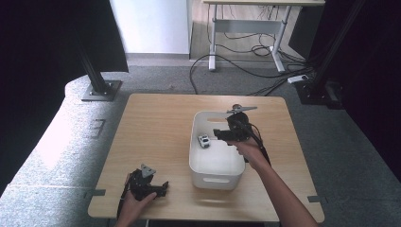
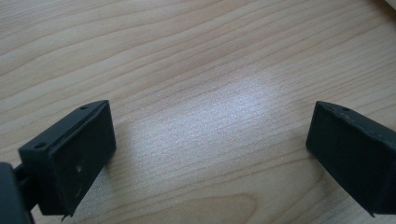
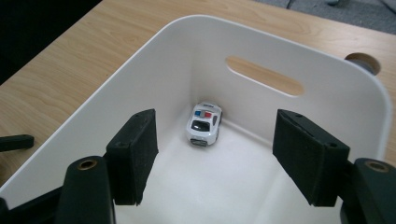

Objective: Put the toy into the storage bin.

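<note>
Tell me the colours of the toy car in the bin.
White toy car with black windows, red-and-blue roof lights; clearest in right gripper view.

Black grippers [image 1: 215, 134], grey three-cornered top plates, square padded fingers [image 3: 135, 154] with screw holes, trailing black cables.

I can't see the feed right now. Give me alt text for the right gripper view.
A small white toy police car sits on the floor of a white bin, close to its far wall below a slot handle. The right gripper is open with nothing between its jaws, above the bin's inside. Wooden table surrounds the bin.
</note>
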Motion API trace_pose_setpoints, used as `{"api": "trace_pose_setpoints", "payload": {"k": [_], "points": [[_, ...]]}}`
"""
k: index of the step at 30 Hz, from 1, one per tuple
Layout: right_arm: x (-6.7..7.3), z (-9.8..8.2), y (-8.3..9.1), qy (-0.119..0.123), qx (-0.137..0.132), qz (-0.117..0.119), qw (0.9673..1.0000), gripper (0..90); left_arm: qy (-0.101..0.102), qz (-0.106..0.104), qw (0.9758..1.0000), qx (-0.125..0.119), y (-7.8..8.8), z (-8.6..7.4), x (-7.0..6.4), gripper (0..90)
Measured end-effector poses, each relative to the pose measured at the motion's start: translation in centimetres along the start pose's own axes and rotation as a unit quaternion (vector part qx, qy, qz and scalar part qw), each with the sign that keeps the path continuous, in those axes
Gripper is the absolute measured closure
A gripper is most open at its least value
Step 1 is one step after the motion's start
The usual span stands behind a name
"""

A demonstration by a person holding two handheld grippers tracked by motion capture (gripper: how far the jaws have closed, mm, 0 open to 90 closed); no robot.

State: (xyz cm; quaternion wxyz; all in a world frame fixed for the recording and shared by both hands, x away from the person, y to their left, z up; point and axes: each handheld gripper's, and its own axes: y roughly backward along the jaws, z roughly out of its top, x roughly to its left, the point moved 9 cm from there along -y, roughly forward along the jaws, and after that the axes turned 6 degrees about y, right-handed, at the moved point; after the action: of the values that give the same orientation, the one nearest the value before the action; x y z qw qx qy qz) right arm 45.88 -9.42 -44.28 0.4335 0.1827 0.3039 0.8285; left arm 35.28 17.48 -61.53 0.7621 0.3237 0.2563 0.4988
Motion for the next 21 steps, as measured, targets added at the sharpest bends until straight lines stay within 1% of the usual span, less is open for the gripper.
{"api": "trace_pose_setpoints", "payload": {"k": [3, 6, 9, 14, 21], "points": [[-0.5, -0.3, 1.1, 0.002, -0.01, -0.006, 0.9999, 30.6, 0.0, 0.0, 1.0, 0.0, 0.0, 0.0, 0.0, 1.4], [-1.0, -0.7, 2.1, 0.003, -0.02, -0.007, 0.9998, 30.7, 0.0, 0.0, 1.0, 0.0, 0.0, 0.0, 0.0, 1.4], [-1.5, -1.3, 3.0, -0.001, -0.031, -0.006, 0.9995, 30.8, 0.0, 0.0, 1.0, 0.001, 0.0, 0.0, 0.0, 1.4], [-2.6, -2.4, 4.3, -0.006, -0.05, -0.011, 0.9987, 30.8, 0.0, 0.0, 1.0, 0.0, 0.0, 0.0, 0.0, 1.4], [-4.6, -4.3, 6.1, -0.019, -0.08, -0.016, 0.9964, 30.8, 0.001, -0.001, 1.0, 0.0, 0.0, 0.0, 0.0, 1.1]]}}
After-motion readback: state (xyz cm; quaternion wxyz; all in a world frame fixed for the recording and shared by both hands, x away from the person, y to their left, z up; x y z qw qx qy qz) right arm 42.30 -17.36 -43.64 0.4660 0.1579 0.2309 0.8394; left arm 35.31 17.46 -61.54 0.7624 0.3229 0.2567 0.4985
